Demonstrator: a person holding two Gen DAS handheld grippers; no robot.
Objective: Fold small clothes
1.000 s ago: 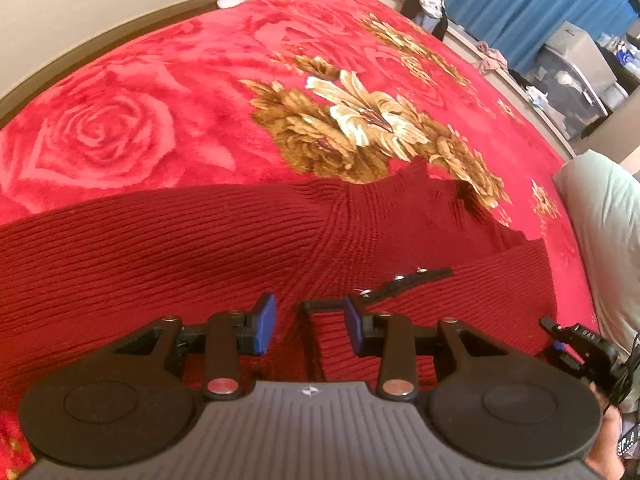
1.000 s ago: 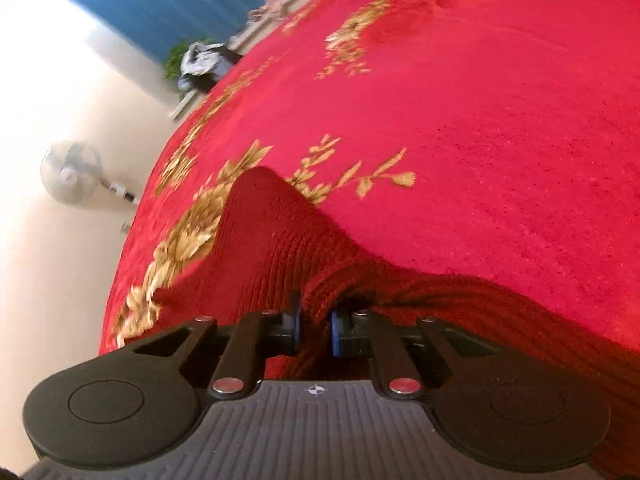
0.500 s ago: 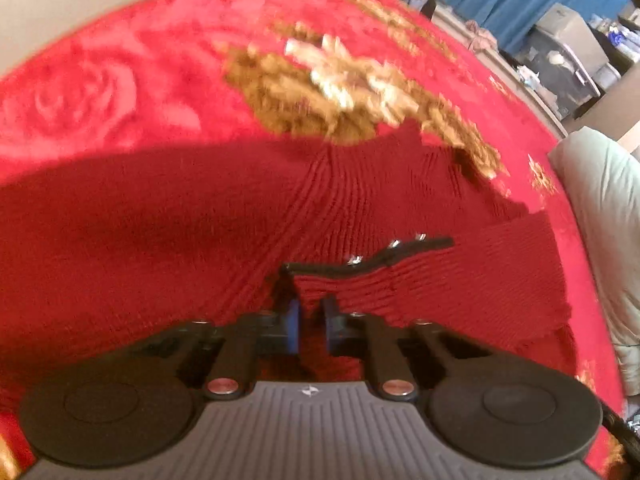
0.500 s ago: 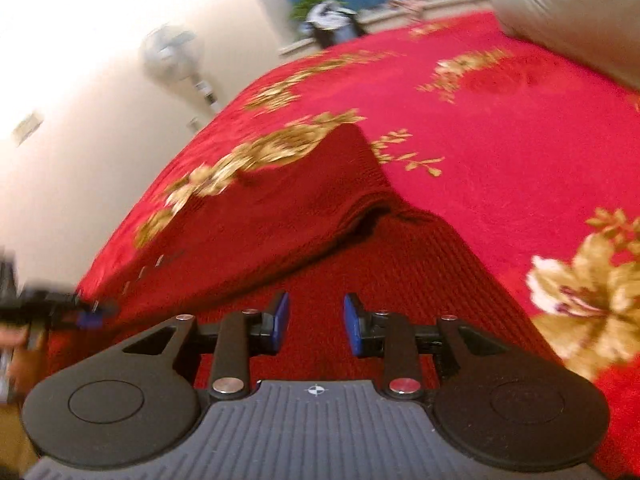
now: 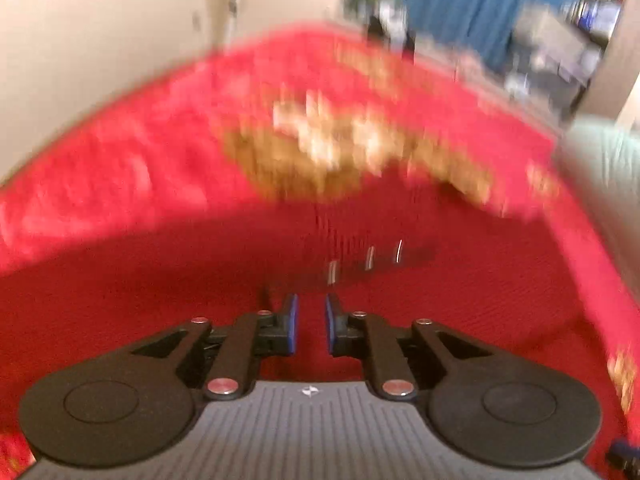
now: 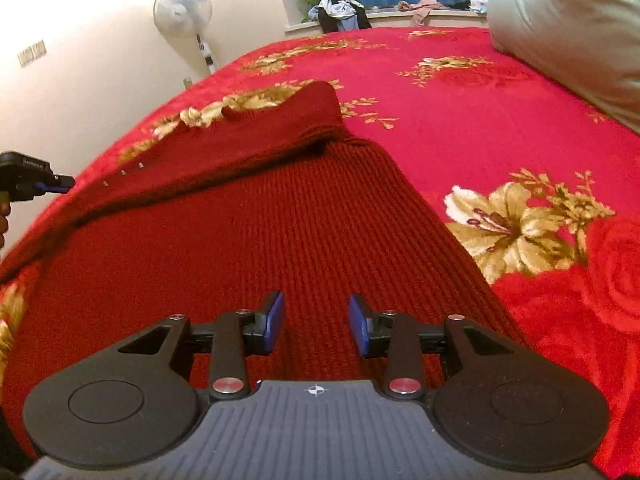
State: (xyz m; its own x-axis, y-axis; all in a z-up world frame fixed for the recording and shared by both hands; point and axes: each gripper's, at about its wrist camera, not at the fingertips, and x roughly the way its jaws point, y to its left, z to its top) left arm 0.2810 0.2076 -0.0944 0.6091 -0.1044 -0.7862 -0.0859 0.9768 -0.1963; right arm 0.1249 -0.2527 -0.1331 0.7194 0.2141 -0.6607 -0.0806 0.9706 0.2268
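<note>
Right gripper (image 6: 316, 322) has let go of the sweater (image 6: 280, 224), fingers (image 6: 274, 322) spread wider.

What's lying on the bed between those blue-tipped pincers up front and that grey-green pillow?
In the right wrist view, the right gripper hovers over the dark red knit sweater; beyond its edge, only the red floral blanket stretches to the pillow.

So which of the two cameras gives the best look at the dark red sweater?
The right wrist view: the sweater is sharp there, its ribbed knit and folded-over upper part plain. The left wrist view shows it too, but heavily blurred by motion, so only colour and rough outline come through.
</note>
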